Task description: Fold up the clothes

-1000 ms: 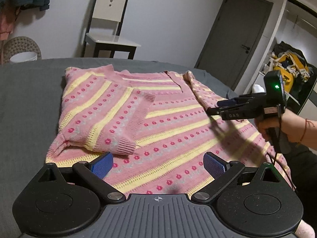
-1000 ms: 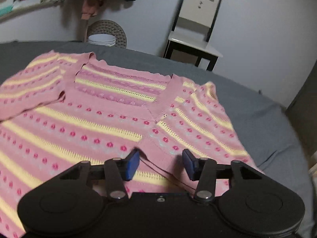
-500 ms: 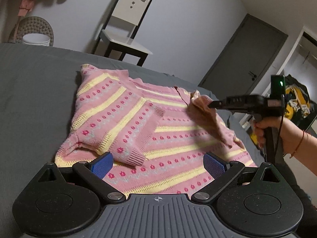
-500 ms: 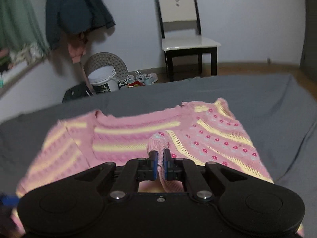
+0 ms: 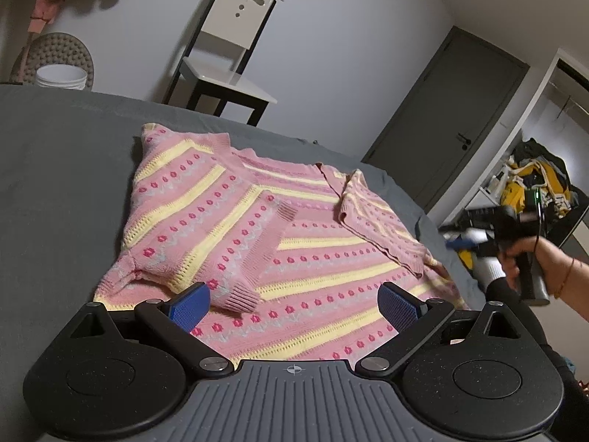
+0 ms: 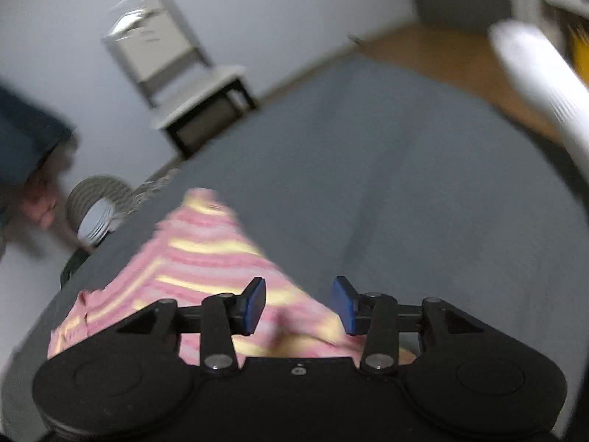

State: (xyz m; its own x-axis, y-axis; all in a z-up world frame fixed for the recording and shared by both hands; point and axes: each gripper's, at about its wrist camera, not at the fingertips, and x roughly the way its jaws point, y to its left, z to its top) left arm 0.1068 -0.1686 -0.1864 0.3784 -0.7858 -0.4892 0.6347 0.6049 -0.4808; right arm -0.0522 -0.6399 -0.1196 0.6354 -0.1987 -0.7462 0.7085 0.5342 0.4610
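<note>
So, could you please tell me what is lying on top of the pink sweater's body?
Both sleeves: the left sleeve folded across it and the right sleeve folded inward. The sweater beneath them is hidden.

Dim, even indoor light, soft shadows cast under the pink striped sweater [image 5: 257, 243], right wrist view smeared by motion blur, fisheye bending and dark vignetting seen at the edges
</note>
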